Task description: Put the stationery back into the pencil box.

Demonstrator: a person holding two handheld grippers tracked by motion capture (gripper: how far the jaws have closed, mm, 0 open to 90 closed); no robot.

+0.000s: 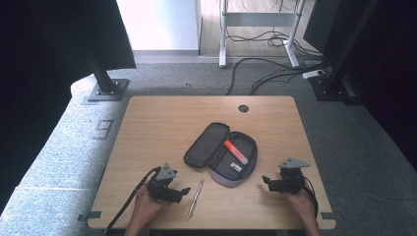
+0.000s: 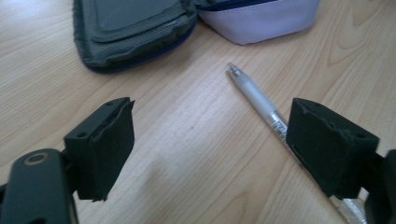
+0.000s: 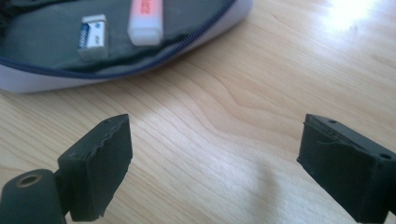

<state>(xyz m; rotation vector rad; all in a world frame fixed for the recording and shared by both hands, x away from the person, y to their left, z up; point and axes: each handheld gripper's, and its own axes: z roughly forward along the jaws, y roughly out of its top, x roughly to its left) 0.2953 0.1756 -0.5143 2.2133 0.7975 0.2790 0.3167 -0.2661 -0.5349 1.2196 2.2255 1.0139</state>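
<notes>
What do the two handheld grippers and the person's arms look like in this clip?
Both the left gripper and the right gripper are black, each topped by a grey three-cornered plate and trailing a black cable. Their jaws are blocky, with rough black foam pads and small screw holes. The forearms are bare, with no sleeves showing.

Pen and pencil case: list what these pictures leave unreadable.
- Pen: its rear end is hidden behind the left tongs' black pad in the left gripper view.
- Highlighter: cut off by the top edge in the right gripper view.
- Eraser: label print too blurred to read.
- Pencil case: its outside is unseen.
</notes>
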